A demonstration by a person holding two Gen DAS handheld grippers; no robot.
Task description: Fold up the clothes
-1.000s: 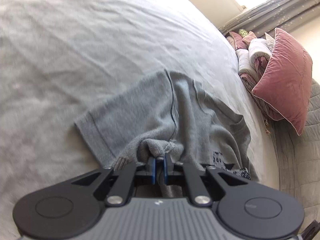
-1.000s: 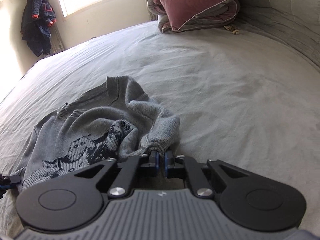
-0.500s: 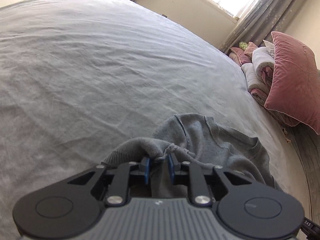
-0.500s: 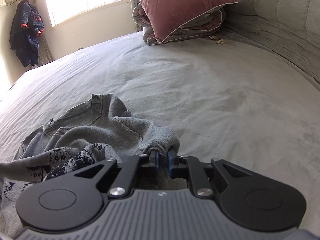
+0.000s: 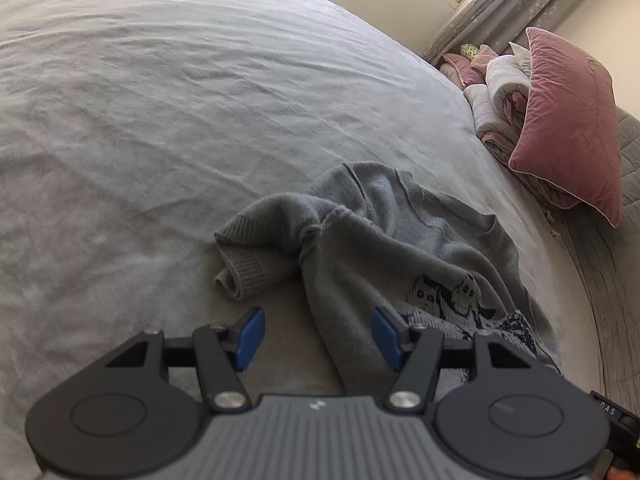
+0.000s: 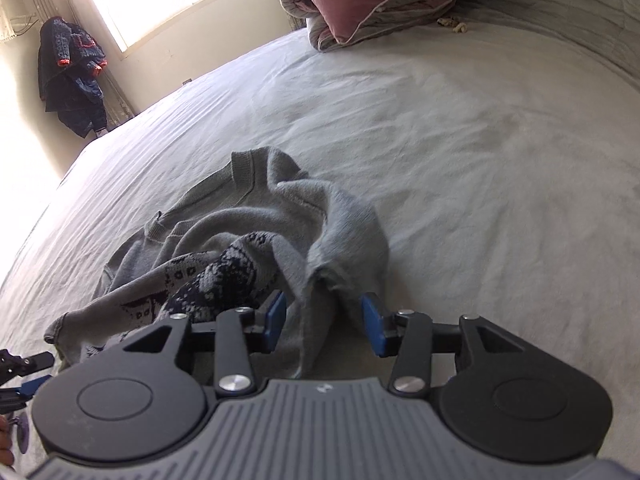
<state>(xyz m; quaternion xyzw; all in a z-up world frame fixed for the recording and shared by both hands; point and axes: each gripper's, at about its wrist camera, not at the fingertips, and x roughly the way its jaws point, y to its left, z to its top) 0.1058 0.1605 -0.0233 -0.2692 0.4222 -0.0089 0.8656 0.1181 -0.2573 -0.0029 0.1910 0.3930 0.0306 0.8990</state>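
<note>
Both tongs are spread wide and empty: the left tongs (image 5: 318, 338) and the right tongs (image 6: 323, 323) hover just above the grey patterned sweater (image 5: 404, 248), which lies crumpled on the bed (image 5: 160, 100). Small white letters "DAS" (image 5: 607, 409) show at the edge of the left view, and a pink pillow (image 5: 568, 120) rests at the bed's far end.

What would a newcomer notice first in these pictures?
First, the crumpled grey knit sweater with a dark pattern, lying in a heap on the wide pale grey bedsheet. Then the pink velvet pillow at the bed's far end, and both grippers, left gripper and right gripper, jaws open.
</note>
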